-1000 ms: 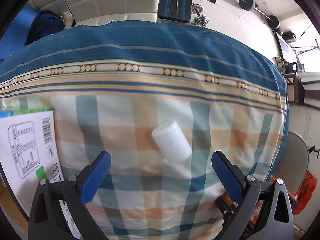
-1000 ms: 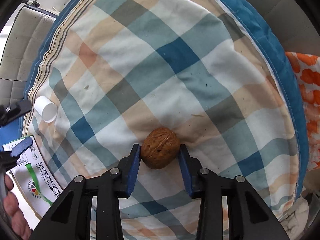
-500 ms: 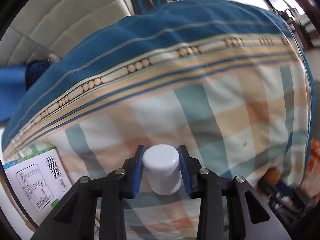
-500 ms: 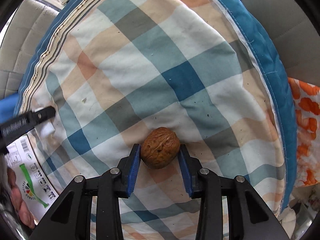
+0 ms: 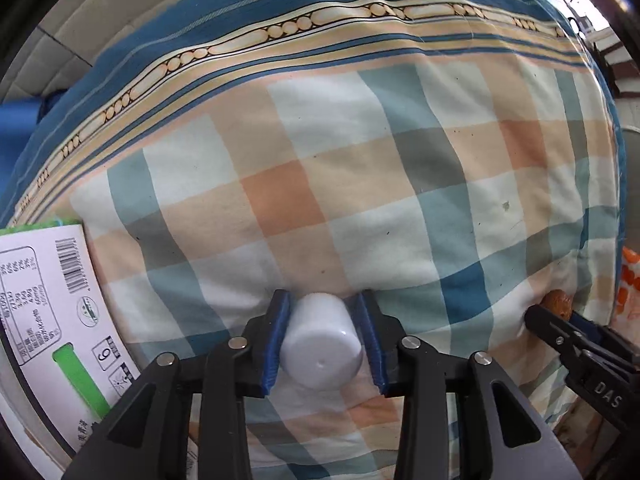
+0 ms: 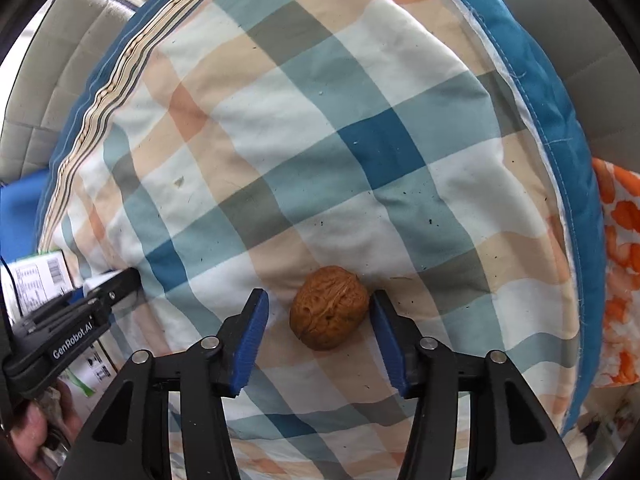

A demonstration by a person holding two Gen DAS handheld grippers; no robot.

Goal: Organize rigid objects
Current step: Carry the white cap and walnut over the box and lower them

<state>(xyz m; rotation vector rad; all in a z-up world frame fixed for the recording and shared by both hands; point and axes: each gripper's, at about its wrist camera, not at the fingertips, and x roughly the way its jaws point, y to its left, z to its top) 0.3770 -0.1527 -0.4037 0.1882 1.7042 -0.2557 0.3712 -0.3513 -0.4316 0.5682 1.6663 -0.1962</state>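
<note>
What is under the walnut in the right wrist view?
The walnut lies on the checked cloth, between the open fingers of the right hand-held gripper, touching neither pad. Whatever lies beneath the cloth is covered and cannot be seen.

Left tool (image 5: 323, 340) clamps white cup (image 5: 320, 346) on checked cloth (image 5: 360, 168).

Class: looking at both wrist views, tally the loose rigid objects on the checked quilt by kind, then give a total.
White plastic cups: 1
Walnuts: 1
Printed cardboard boxes: 1
Total: 3
</note>
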